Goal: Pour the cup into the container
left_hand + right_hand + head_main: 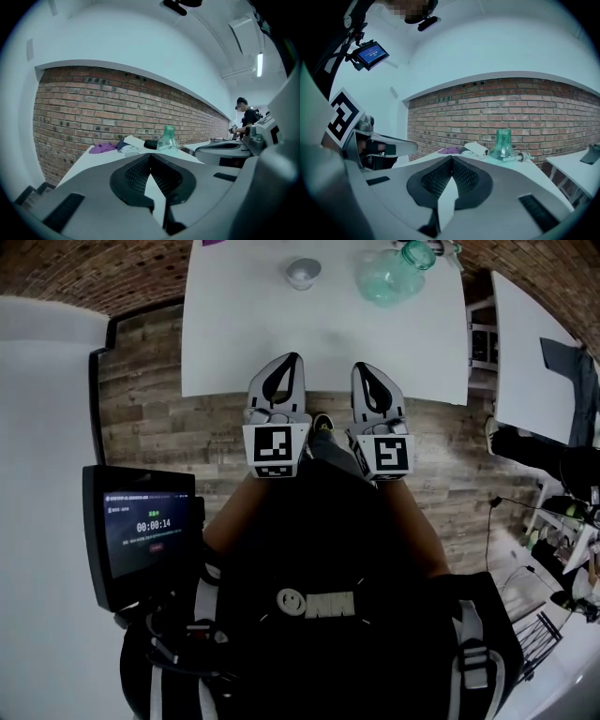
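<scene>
A small grey cup (303, 273) stands at the far side of the white table (244, 343). To its right stands a green glass container (389, 277) with a narrow neck, which also shows in the left gripper view (168, 139) and the right gripper view (503, 145). My left gripper (292, 358) and right gripper (361, 367) hover side by side over the table's near edge, well short of both objects. Each is shut with nothing between its jaws, as the left gripper view (150, 155) and the right gripper view (451, 159) show.
A purple cloth (102, 148) and white items lie by the brick wall (93, 108) at the table's far end. A second white table (530, 352) stands to the right. A tablet screen (141, 531) hangs at my left. A person (244, 117) stands far off.
</scene>
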The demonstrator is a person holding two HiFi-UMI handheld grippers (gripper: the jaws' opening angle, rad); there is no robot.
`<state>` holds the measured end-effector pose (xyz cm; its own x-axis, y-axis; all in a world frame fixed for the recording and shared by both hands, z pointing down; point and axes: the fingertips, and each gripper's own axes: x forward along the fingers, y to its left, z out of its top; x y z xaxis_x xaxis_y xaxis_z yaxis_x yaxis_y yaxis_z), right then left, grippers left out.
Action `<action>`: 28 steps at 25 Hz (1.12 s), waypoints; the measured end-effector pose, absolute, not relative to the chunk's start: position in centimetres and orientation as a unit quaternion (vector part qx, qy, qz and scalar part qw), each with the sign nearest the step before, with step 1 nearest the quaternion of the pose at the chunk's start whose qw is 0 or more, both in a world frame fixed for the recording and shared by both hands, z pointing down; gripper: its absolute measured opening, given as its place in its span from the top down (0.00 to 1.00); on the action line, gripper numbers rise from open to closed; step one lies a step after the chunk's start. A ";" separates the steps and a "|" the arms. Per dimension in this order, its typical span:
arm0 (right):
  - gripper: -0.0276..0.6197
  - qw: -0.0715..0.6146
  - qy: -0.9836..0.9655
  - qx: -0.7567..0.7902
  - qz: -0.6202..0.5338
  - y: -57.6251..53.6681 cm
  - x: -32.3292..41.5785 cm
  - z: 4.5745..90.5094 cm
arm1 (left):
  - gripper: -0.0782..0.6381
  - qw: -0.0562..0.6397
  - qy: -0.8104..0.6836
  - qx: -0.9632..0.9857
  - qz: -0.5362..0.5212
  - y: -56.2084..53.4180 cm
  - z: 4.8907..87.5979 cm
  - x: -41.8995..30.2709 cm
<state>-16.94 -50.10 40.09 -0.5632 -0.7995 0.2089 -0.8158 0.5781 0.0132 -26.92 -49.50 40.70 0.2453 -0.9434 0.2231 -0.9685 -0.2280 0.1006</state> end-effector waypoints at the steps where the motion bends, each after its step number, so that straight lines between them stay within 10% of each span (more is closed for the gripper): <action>1: 0.96 0.098 -0.882 0.458 0.043 -50.4 -16.9 40.0 | 0.89 0.109 -0.613 0.780 0.055 -49.8 40.7 -26.9; 28: 0.96 0.049 -0.928 0.364 0.053 -65.7 -15.8 41.6 | 0.89 0.102 -0.654 0.737 0.139 -66.1 41.8 -24.0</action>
<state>-15.82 -65.66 41.61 -0.7295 -0.6714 0.1306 -0.6819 0.7288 -0.0626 -23.95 -66.11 41.82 0.1057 -0.9351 0.3382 -0.9918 -0.1236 -0.0317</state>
